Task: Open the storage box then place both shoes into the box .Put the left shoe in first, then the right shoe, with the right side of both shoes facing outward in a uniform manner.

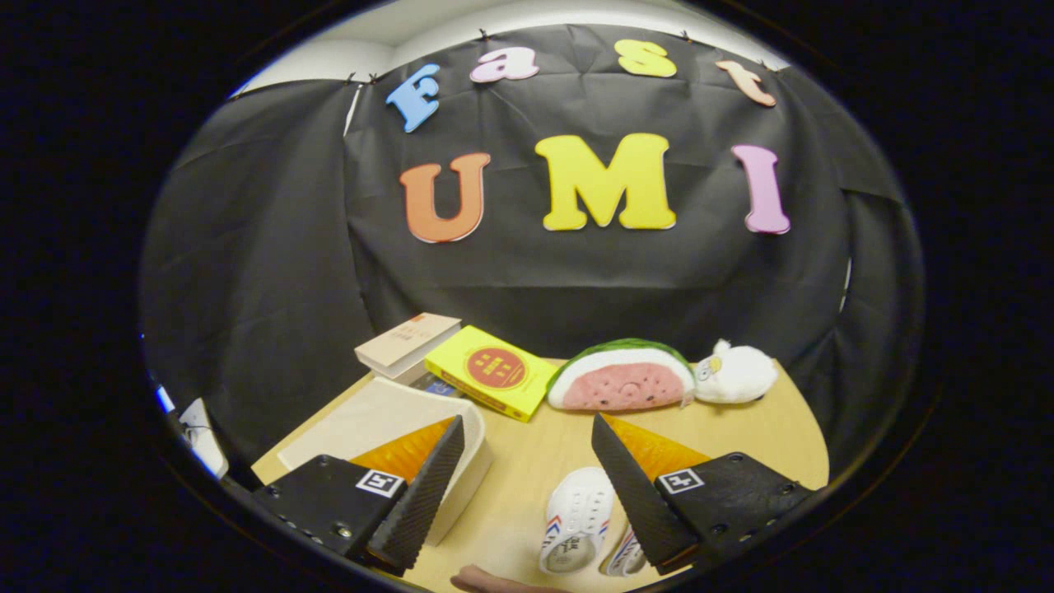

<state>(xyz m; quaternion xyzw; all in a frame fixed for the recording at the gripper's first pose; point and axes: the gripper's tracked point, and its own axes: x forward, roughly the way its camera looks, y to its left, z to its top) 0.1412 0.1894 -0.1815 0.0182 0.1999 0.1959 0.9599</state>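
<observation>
Gripper view, tool [527, 486] open, shoes [576, 519] between fingers, box [379, 420] behind left

A pale wooden worktop [535, 461] carries a closed white box [387, 420] beside the left finger and two white shoes [576, 515] side by side near the right one. Beyond lie stacked books [408, 342], a yellow book [490, 371], a watermelon plush [622, 379] and a white plush [735, 372]

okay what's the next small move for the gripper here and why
Probably swing the open gripper left onto the closed white storage box's lid to lift it. The box looks shut, and both white sneakers lie on the wooden table, so opening comes first.
</observation>
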